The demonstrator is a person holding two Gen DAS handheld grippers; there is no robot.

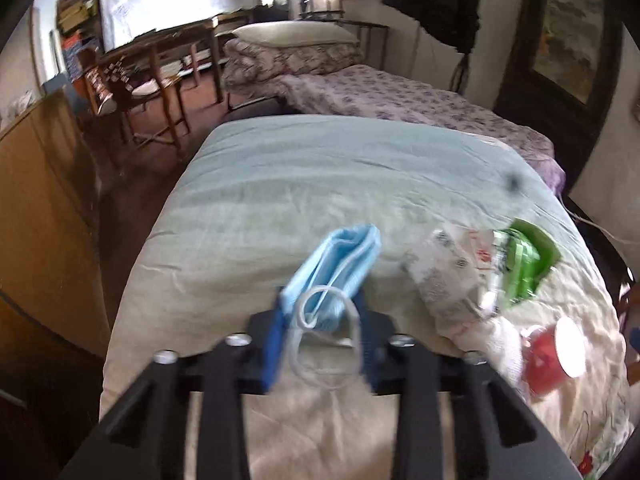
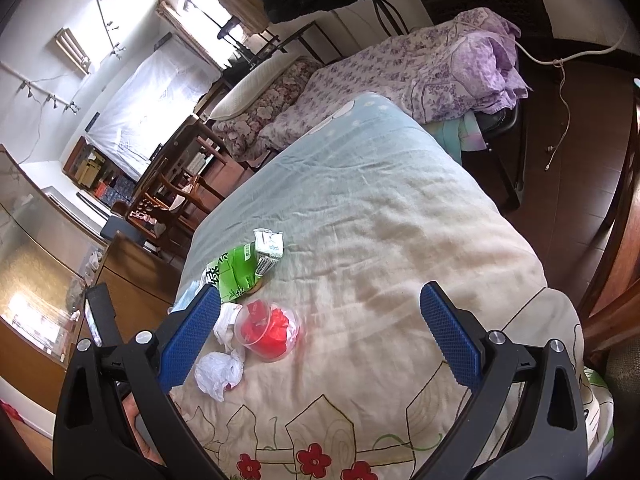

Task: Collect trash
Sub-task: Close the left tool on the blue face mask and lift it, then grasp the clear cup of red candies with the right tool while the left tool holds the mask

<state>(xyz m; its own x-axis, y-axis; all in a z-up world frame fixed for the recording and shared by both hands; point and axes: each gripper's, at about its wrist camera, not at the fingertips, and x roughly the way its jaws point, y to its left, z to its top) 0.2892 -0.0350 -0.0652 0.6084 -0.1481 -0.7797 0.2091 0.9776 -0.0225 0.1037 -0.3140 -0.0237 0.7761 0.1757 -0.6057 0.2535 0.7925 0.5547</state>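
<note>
A cluttered bedroom, with a bed [image 2: 360, 208] under a pale quilt carrying scattered trash. The left tongs [image 1: 320, 312] are clamped on a folded blue mask [image 1: 340, 268], lifted just off the quilt, while the right tongs [image 2: 320, 332] hang apart above a red-filled cup [image 2: 268, 330], tissues [image 2: 220, 372] and a green wrapper [image 2: 234, 276]. The pickup step looks done; next the mask needs carrying to a bin, none in view.

Two claw-mounted fisheye views over one bed

We look from the left claw [image 1: 320, 320], close and tilted down along the quilt [image 1: 320, 184] toward the far window; from the right claw [image 2: 320, 332] we look down from higher. Both share the green packet [image 1: 524, 264] [image 2: 232, 276], red cup [image 1: 556, 356] [image 2: 268, 330] and quilt.
</note>
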